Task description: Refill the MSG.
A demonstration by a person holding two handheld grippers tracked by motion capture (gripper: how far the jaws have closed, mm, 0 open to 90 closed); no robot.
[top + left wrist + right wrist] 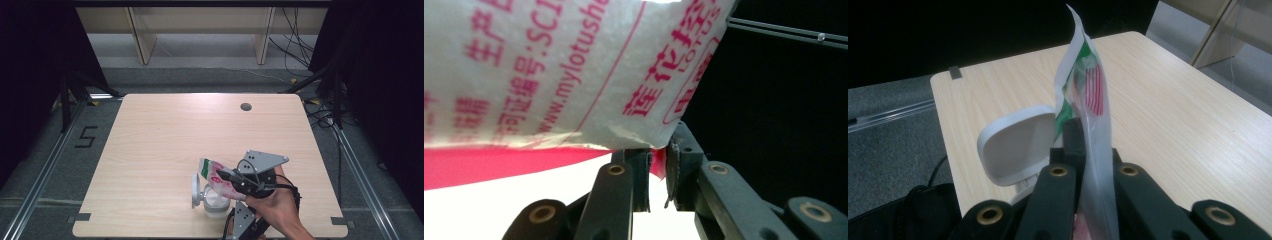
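A plastic bag [211, 170] of white grains, printed in red and green, hangs tilted over a small clear jar [216, 204] near the table's front edge. The jar holds white grains, and its white flip lid [196, 191] stands open at its left. My right gripper [223, 175] reaches in from the right and is shut on the bag [1087, 100], whose edge rises between its jaws beside the lid [1015, 147]. My left gripper [658, 167] comes from below and pinches a lower corner of the bag [574, 70]. Its grey plate [244, 220] sits at the bottom edge.
The light wooden table [165, 135] has a round cable hole [245, 106] at the back right. Dark floor, metal rails and cables surround it, and a wooden shelf frame [142, 40] stands behind. A hand [280, 205] enters at the bottom right.
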